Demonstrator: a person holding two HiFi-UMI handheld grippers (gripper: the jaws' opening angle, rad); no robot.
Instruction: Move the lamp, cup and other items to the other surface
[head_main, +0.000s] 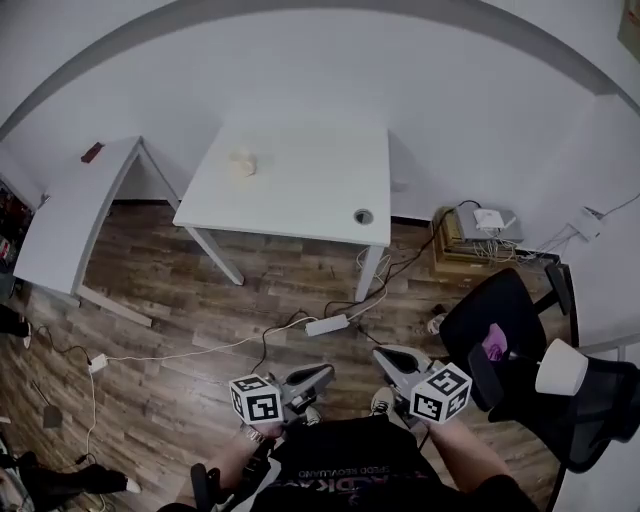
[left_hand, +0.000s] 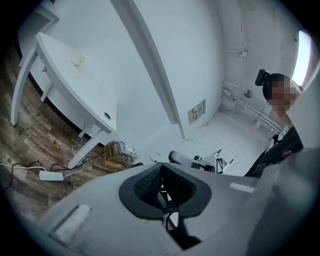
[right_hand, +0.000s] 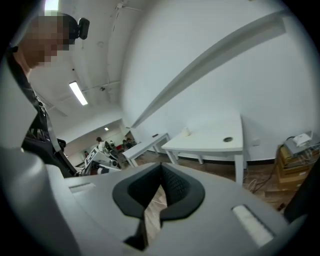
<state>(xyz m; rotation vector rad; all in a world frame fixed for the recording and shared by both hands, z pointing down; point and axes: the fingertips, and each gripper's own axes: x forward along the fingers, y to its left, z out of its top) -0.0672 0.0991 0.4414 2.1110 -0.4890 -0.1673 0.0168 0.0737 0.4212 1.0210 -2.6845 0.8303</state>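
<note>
**Head view.** The left gripper (head_main: 322, 373) and right gripper (head_main: 384, 356) are held low at 6 o'clock, close in front of the person's torso, with their tips angled toward each other. Neither carries anything.

A white table (head_main: 300, 195) stands at 12 o'clock. A small pale object, apparently the cup (head_main: 243, 163), sits near its far-left corner, and a cable hole (head_main: 363, 216) lies at the near-right corner.

A second white table (head_main: 62, 225) stands at 10 o'clock, with a small dark red item (head_main: 92, 152) at its far edge. A power strip (head_main: 327, 325) lies on the wood floor (head_main: 180, 310) between the white table and the grippers.

A black office chair (head_main: 470, 320) stands at 3 o'clock. A purple item (head_main: 493, 342) rests on it, and a white lamp shade (head_main: 560, 368) lies just beside that, against the dark upholstery. The lamp's base cannot be made out.

**Left gripper view.** The jaws are pressed together at the tips, with nothing pinched between them. The white table (left_hand: 65, 75) appears at 10 o'clock with the cup (left_hand: 76, 60) on top, well apart from the gripper. The person (left_hand: 280, 140) stands at 3 o'clock.

**Right gripper view.** The jaws are fully closed, pad against pad, and empty. The white table (right_hand: 215, 142) stands at 2 o'clock with the cup (right_hand: 187, 132) on its far side. The second white table (right_hand: 145, 146) is at 11 o'clock.
</note>
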